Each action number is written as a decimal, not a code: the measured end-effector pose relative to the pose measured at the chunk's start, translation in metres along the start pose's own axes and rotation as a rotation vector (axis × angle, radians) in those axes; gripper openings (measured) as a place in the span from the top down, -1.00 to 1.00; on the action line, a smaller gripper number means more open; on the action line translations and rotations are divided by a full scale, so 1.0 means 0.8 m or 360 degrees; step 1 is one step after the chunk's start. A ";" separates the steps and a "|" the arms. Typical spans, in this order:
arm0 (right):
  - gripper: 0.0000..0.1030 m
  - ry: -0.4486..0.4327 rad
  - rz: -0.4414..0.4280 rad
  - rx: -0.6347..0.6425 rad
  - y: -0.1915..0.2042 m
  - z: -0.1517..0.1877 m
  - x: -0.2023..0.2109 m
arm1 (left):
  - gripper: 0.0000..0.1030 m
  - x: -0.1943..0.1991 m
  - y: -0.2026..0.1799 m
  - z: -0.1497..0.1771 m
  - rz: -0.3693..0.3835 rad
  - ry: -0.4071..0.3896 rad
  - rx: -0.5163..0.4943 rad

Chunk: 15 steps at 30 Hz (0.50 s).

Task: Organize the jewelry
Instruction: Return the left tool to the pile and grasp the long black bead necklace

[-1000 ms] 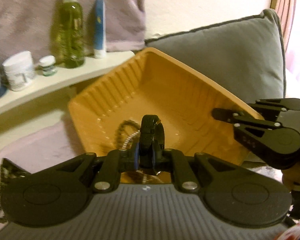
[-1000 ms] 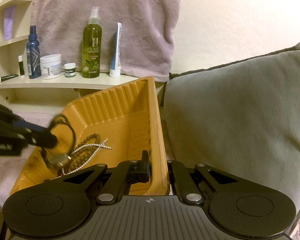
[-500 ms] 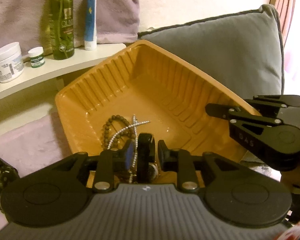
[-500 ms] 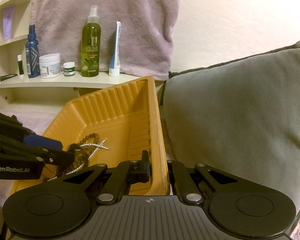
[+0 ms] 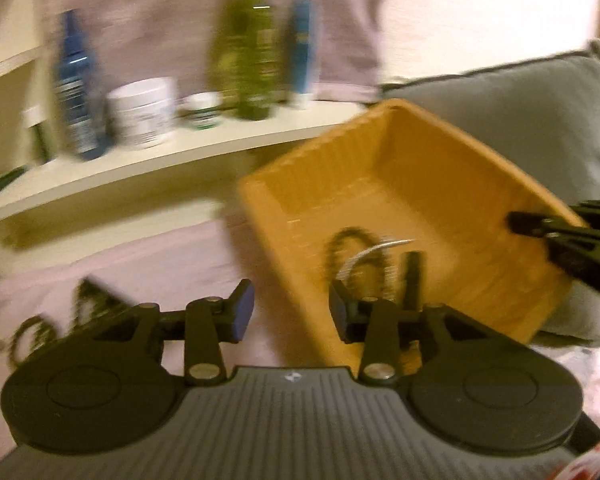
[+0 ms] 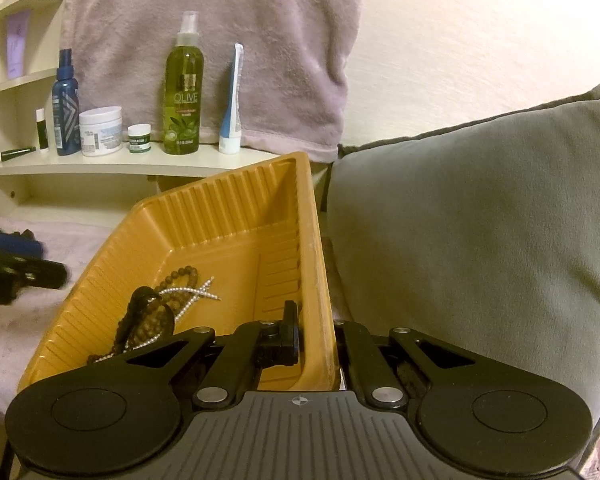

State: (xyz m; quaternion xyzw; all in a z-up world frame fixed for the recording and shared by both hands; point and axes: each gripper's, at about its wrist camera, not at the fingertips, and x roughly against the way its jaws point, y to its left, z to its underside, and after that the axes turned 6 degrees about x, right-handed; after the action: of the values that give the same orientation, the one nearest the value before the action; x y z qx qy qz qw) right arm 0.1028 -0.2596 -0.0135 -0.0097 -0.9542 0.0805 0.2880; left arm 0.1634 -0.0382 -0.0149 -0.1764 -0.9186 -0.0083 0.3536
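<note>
Tray: the orange ribbed tray sits tilted, propped against the grey cushion, on the pink-covered bed; it looks like thin, light, bendy plastic that would flex if lifted by one wall.
Right hand-held gripper: clenched on the tray's near right wall, one finger inside, one outside, steadying it.
Left hand-held gripper: released, nothing between its blue pads; its jaws have just been opening, and it sits just off the tray's left wall.
In the tray: a brown bead bracelet, a silvery chain and a dark band lie tangled near the low end.
Still out: more dark beaded pieces lie on the bed to the left, blurred.
Handling: I'd judge beads and chain limp, light and slippery; best pinched across a bunched part, not a single strand.
Edges: the tray's rim is low on the left, so entry from that side looks easy.
Room: open bed to the left; the shelf of bottles stands well behind.
</note>
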 end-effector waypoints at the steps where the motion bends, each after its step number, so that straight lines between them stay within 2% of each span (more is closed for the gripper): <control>1: 0.93 0.0001 -0.0001 -0.0001 0.000 0.000 0.000 | 0.23 0.004 0.008 0.003 -0.0039 -0.0010 0.0018; 10: 0.93 0.0005 0.0001 0.0006 0.000 0.001 -0.001 | 0.17 0.022 0.075 0.035 -0.0425 -0.0081 0.0032; 15: 0.93 0.0008 0.0004 0.0006 0.000 0.000 -0.001 | 0.17 0.023 0.108 0.047 -0.0505 -0.0059 0.0053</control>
State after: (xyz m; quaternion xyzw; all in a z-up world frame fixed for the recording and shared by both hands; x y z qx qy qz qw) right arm 0.1034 -0.2601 -0.0143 -0.0105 -0.9533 0.0825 0.2902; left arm 0.1552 0.0540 -0.0403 -0.0233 -0.9412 -0.0455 0.3338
